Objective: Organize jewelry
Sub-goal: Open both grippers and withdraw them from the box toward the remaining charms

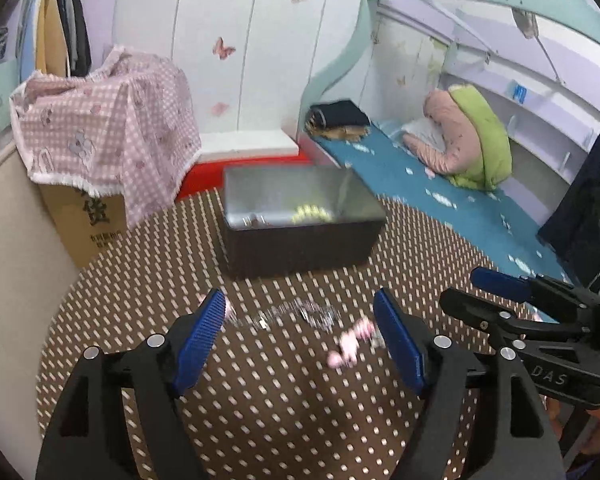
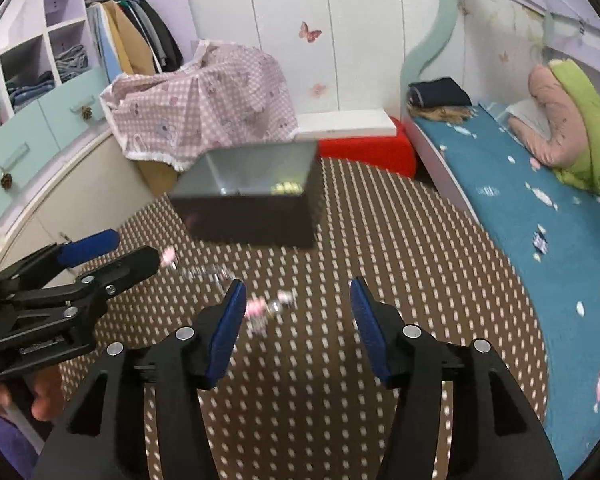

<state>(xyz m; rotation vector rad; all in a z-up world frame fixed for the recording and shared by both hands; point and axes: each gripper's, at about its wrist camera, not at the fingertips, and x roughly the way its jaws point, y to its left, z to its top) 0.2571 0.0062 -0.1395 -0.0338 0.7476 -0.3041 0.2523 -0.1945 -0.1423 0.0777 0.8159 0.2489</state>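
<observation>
Left wrist: silver chain [image 1: 296, 314] lies btwn open left tongs [image 1: 300, 320].

Both sets of handheld matte black plastic tongs are built the same way. The left tongs [image 1: 300, 344] are made of angular black arms with triangular cut-outs, and ribbed blue pads [image 1: 201, 342] are fitted on the inner faces of the fingers. Round silver screw heads are set at each pivot. The right tongs [image 2: 298, 330] carry the same blue pads [image 2: 367, 332] and silver screws. White "DAS" lettering is printed on the right unit's black body, seen from the left wrist camera. A bit of bare skin is glimpsed under each handle.
</observation>
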